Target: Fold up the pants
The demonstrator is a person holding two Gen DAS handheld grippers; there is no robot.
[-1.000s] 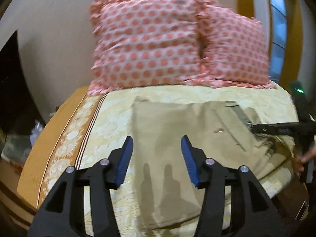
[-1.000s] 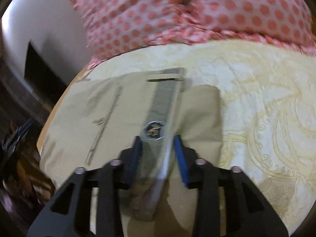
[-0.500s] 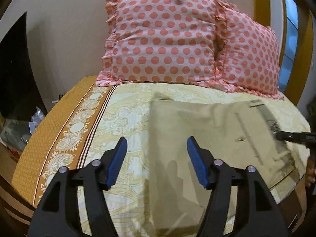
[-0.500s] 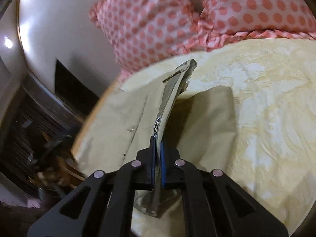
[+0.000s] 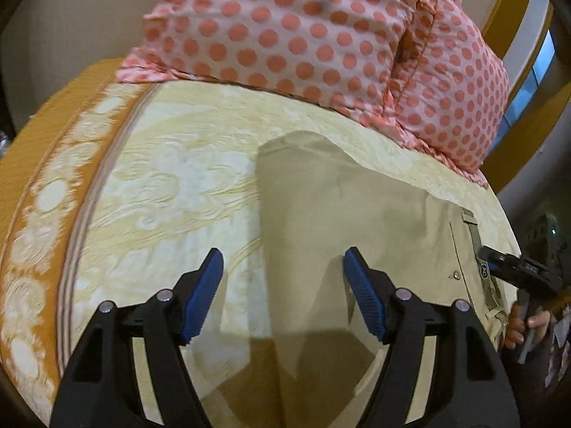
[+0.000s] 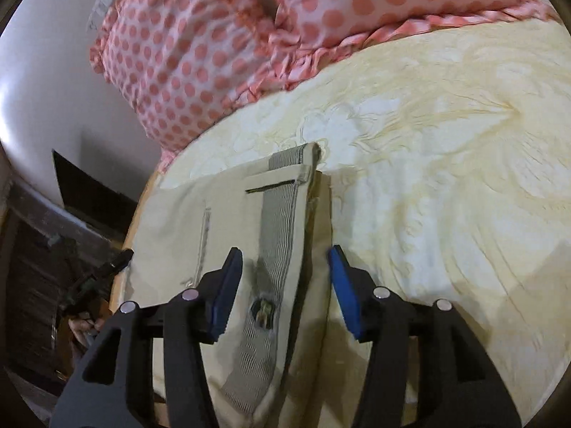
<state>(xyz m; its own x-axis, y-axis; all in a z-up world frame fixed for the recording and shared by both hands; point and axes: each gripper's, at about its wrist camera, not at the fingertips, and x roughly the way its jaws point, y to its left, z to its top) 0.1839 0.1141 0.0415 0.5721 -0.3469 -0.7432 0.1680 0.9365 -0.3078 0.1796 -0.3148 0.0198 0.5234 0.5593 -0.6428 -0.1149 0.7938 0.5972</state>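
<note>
left wrist view: left tool (image 5: 282, 285) spread wide, holding nothing, hanging over the left edge of the pants (image 5: 357, 221)
right wrist view: right tool (image 6: 283, 285) spread wide, empty, fingers either side of the waistband (image 6: 278, 235)
pants: khaki, flat on the bed (image 5: 171, 192), waistband end toward the right tool
pillows (image 5: 321, 28): pink polka-dot, beyond the pants at the head of the bed
right tool from the left wrist view: at the waistband edge of the pants (image 5: 514, 267)

Dim warm indoor light, soft shadows, motion blur (heaviest leftward), fisheye-bent dark corners
</note>
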